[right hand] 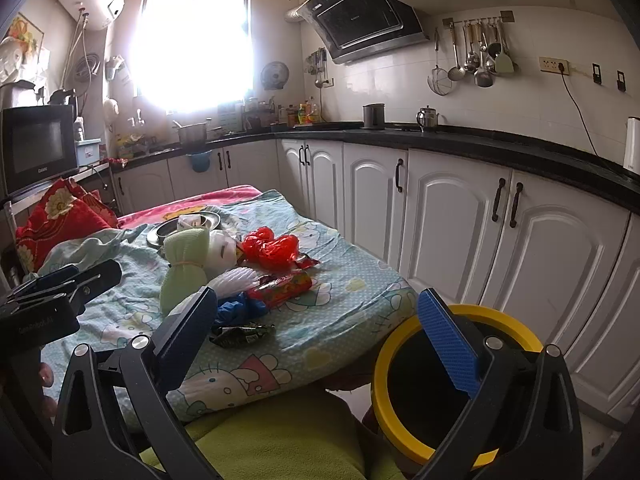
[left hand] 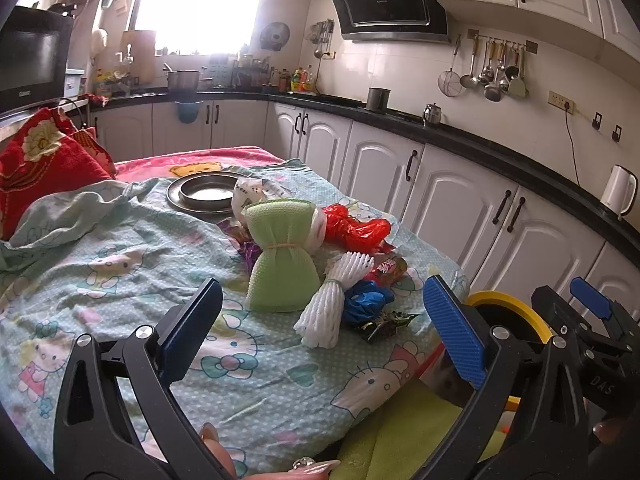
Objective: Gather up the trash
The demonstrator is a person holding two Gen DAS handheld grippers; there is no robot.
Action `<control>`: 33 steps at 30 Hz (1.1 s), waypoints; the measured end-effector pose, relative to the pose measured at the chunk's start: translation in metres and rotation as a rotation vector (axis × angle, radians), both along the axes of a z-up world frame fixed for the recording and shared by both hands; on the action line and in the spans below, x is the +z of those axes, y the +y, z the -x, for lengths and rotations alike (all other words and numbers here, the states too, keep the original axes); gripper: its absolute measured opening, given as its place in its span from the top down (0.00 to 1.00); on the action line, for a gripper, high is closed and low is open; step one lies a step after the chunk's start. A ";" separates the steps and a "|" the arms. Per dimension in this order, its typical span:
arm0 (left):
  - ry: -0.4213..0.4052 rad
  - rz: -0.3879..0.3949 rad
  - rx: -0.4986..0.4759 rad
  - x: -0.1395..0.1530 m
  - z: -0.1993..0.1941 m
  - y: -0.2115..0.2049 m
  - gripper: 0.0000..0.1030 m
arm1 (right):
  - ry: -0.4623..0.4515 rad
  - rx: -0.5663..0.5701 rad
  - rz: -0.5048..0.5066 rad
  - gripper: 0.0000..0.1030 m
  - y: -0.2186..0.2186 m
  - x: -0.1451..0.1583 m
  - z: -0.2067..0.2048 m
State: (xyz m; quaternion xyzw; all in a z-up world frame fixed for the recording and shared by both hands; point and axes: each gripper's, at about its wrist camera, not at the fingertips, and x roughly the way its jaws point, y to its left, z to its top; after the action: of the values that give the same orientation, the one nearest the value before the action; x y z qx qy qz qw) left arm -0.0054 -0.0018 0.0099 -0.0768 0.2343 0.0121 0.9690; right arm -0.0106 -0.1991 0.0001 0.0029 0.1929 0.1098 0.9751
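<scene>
Both my grippers hang above the near edge of the table, tipped a little downward, ready to choose. The left gripper [left hand: 322, 330] has its jaws spread wide and empty; the right gripper [right hand: 316, 338] likewise, nothing between its pads.

Below my right jaws the bin [right hand: 382, 360] stands on the floor just beside the table's corner, mouth up, I judge so trash can drop straight in.

Nearest on the sheet [left hand: 120, 280] lies a dark wrapper [left hand: 382, 324], flat, its long axis running left to right. Just behind it sits a blue bag [left hand: 366, 298], crumpled. The white net [left hand: 332, 300] touches it, long axis slanting away to the right, fanned end far. Left of that the green net [left hand: 280, 256] stands upright, tied at the waist. Beyond lie a red wrapper [right hand: 282, 290] and a red bag [left hand: 354, 228], then the plate [left hand: 176, 194].
</scene>
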 end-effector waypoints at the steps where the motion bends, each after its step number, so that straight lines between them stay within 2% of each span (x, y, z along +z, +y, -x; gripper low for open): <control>1: 0.000 -0.001 0.001 0.000 0.000 0.000 0.10 | 0.001 0.000 0.001 0.06 0.000 0.000 0.000; 14: 0.001 0.004 0.002 0.000 0.000 0.001 0.10 | 0.005 -0.002 0.002 0.06 0.000 -0.002 -0.001; 25: 0.015 0.016 0.007 -0.015 -0.004 0.001 0.10 | 0.020 0.006 0.009 0.06 0.002 -0.007 -0.006; 30: 0.024 0.039 0.015 -0.017 -0.006 0.009 0.10 | 0.042 0.033 0.012 0.06 0.006 -0.009 -0.011; 33: 0.031 0.052 0.016 -0.020 -0.007 0.015 0.10 | 0.074 0.086 0.019 0.06 0.013 -0.012 -0.016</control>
State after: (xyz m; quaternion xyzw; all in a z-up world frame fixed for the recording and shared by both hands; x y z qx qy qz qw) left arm 0.0016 0.0128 -0.0097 -0.1037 0.2489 0.0147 0.9628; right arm 0.0056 -0.1861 -0.0120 -0.0109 0.2296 0.1497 0.9616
